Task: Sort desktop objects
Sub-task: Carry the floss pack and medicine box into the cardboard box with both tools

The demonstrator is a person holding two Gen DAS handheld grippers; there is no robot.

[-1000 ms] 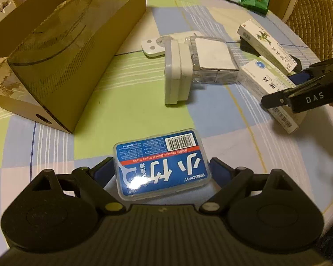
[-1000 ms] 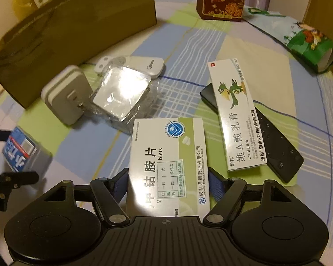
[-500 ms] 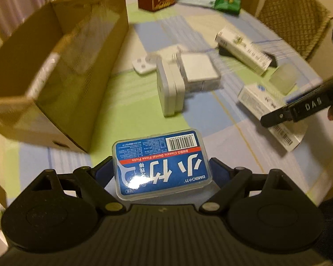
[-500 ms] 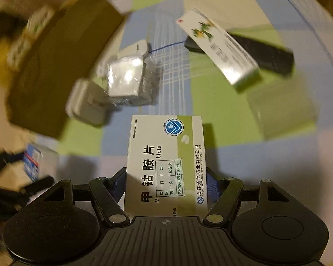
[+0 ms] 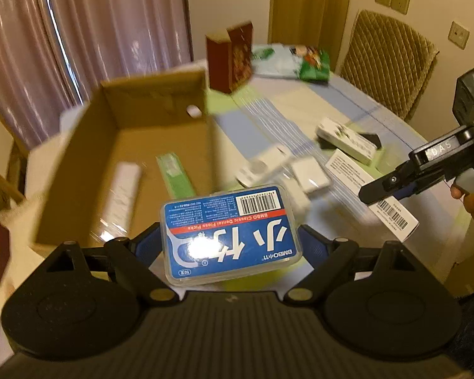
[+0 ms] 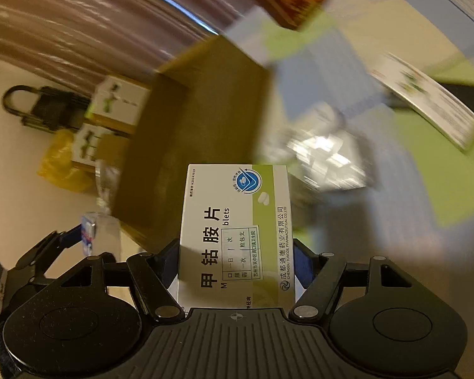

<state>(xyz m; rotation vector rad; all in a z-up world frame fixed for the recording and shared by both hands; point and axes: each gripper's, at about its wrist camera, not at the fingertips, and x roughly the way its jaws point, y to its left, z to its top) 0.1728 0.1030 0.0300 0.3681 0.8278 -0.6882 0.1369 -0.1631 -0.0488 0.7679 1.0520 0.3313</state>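
We hold two things clear of the table: our left gripper [image 5: 232, 240] is clamped on the floss-pick case [image 5: 230, 232], just short of the open cardboard box [image 5: 161, 101], and our right gripper [image 6: 237, 265] is clamped on the tablet carton [image 6: 237, 221] across its long sides. The case looks light, rigid and slick (glossy plastic), so pinching its short ends squarely suits it. The thin carton would likely dent, so we judge a gentle grip near its stiffer edges best.

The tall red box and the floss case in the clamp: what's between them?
In the left wrist view, the cardboard box's right wall lies between the red box and floss case.
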